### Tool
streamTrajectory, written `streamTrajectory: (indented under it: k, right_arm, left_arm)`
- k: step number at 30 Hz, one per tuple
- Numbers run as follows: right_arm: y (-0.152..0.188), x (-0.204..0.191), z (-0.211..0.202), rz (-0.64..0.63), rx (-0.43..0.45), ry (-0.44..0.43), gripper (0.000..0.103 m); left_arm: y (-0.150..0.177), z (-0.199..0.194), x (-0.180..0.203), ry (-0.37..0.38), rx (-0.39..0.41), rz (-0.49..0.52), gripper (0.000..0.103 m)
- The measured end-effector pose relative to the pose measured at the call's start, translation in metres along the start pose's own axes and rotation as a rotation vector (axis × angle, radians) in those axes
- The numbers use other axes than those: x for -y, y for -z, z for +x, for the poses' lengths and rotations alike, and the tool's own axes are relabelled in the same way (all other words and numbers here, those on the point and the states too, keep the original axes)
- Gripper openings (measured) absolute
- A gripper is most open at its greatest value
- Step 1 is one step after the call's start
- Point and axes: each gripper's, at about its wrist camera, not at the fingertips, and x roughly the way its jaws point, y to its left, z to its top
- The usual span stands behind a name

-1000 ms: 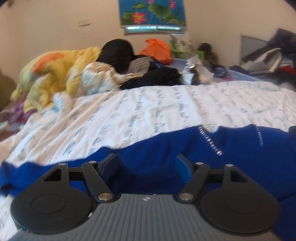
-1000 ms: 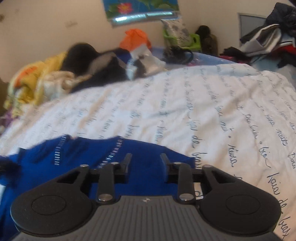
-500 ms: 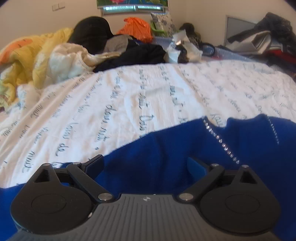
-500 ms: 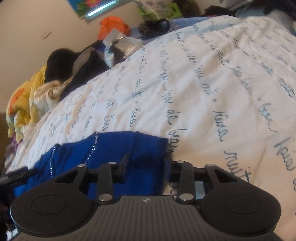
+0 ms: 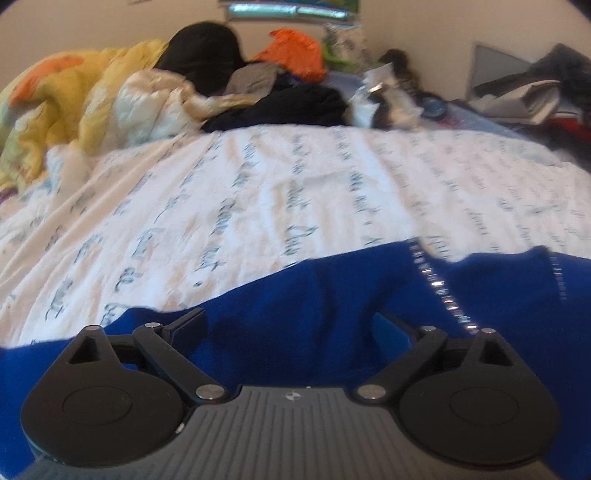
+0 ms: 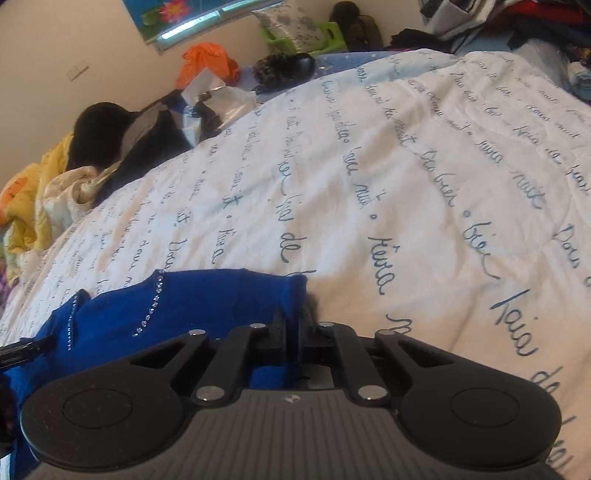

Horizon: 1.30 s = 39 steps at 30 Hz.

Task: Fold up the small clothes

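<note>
A blue garment with lines of small rhinestones [image 5: 332, 295] lies flat on the white bedspread with blue script [image 5: 258, 199]. My left gripper [image 5: 291, 325] is open, its jaws wide apart just over the garment's left part. In the right wrist view the garment [image 6: 207, 306] lies at the lower left. My right gripper [image 6: 295, 328] is shut on the garment's right edge, with blue cloth pinched between the jaws. The tip of the left gripper [image 6: 22, 350] shows at the left edge of the right wrist view.
At the head of the bed lie a yellow quilt [image 5: 81, 92], black clothes [image 5: 288, 107], an orange bag [image 5: 295, 51] and plastic wrappers [image 5: 384, 99]. A pile of clothes [image 5: 535, 96] sits at the right. A flower picture [image 6: 177, 14] hangs on the wall.
My right gripper has closed on the garment's right edge; it was open before. The left gripper has opened wider and shifted a little over the garment.
</note>
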Motion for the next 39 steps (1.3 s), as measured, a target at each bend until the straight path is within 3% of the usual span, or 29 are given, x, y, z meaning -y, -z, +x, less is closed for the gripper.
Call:
streamTrajectory:
  k: [1, 3, 5, 6, 8, 9, 11, 13, 14, 16, 18, 20, 21, 23, 26, 28, 29, 30, 32, 34, 35, 39]
  right_arm:
    - [0.0, -0.009, -0.012, -0.023, 0.065, 0.023, 0.016]
    - [0.003, -0.03, -0.027, -0.057, 0.153, -0.021, 0.017]
    - [0.01, -0.056, -0.023, -0.102, 0.1, -0.124, 0.022]
    - [0.017, -0.068, -0.015, -0.135, 0.059, -0.149, 0.024]
    - [0.034, -0.083, 0.009, -0.215, -0.021, -0.102, 0.025]
    - [0.046, -0.086, 0.014, -0.274, 0.032, -0.082, 0.025]
    - [0.066, -0.09, 0.014, -0.386, 0.128, -0.035, 0.028]
    - [0.071, -0.09, 0.013, -0.387, 0.132, -0.023, 0.029]
    - [0.073, -0.089, 0.013, -0.39, 0.132, -0.022, 0.029]
    - [0.073, -0.085, 0.012, -0.375, 0.129, -0.035, 0.029]
    - [0.072, -0.083, 0.012, -0.364, 0.128, -0.044, 0.029]
    - [0.068, -0.084, 0.012, -0.36, 0.127, -0.045, 0.029]
    - [0.068, -0.084, 0.012, -0.363, 0.127, -0.043, 0.029]
    - [0.064, -0.085, 0.012, -0.367, 0.127, -0.037, 0.03]
    - [0.062, -0.086, 0.011, -0.368, 0.128, -0.035, 0.03]
    - [0.062, -0.086, 0.011, -0.365, 0.127, -0.037, 0.03]
    - [0.062, -0.086, 0.011, -0.363, 0.127, -0.038, 0.03]
    - [0.062, -0.086, 0.011, -0.361, 0.127, -0.04, 0.03]
    - [0.062, -0.087, 0.011, -0.358, 0.127, -0.041, 0.03]
    - [0.062, -0.086, 0.011, -0.358, 0.127, -0.041, 0.03]
    - [0.062, -0.086, 0.011, -0.357, 0.127, -0.041, 0.03]
    - [0.061, -0.084, 0.011, -0.333, 0.126, -0.053, 0.03]
  left_arm:
    - [-0.001, -0.002, 0.005, 0.013, 0.012, 0.015, 0.095]
    - [-0.003, 0.005, 0.018, 0.033, 0.007, 0.041, 0.096]
    - [0.0, 0.024, 0.027, 0.015, -0.035, 0.057, 0.103]
    - [0.003, 0.027, 0.023, 0.016, -0.004, 0.03, 0.103]
    - [0.0, 0.032, 0.015, -0.003, -0.013, -0.019, 0.103]
    - [0.0, 0.03, 0.011, -0.025, -0.017, -0.031, 0.103]
    - [0.004, 0.016, 0.003, -0.039, -0.004, -0.035, 0.096]
    - [0.013, -0.016, -0.016, -0.042, 0.05, -0.079, 0.098]
    - [0.021, -0.037, -0.032, -0.04, 0.098, -0.135, 0.103]
    - [0.039, -0.074, -0.072, -0.066, 0.189, -0.279, 0.103]
    - [0.053, -0.1, -0.109, -0.207, 0.228, -0.348, 0.103]
    - [0.06, -0.117, -0.137, -0.456, 0.22, -0.264, 0.103]
    - [0.063, -0.121, -0.15, -0.543, 0.206, -0.213, 0.103]
    - [0.07, -0.122, -0.18, -0.632, 0.16, -0.177, 0.103]
    - [0.077, -0.113, -0.222, -0.673, 0.078, -0.211, 0.097]
    - [0.082, -0.103, -0.245, -0.665, 0.009, -0.285, 0.07]
    - [0.086, -0.1, -0.256, -0.652, -0.014, -0.333, 0.042]
    - [0.09, -0.1, -0.267, -0.623, -0.018, -0.395, 0.023]
    - [0.094, -0.114, -0.274, -0.602, 0.008, -0.496, 0.008]
    - [0.087, -0.133, -0.26, -0.58, 0.056, -0.542, 0.006]
    - [0.081, -0.142, -0.25, -0.528, 0.084, -0.564, 0.005]
    - [0.045, -0.15, -0.169, -0.201, 0.156, -0.582, 0.005]
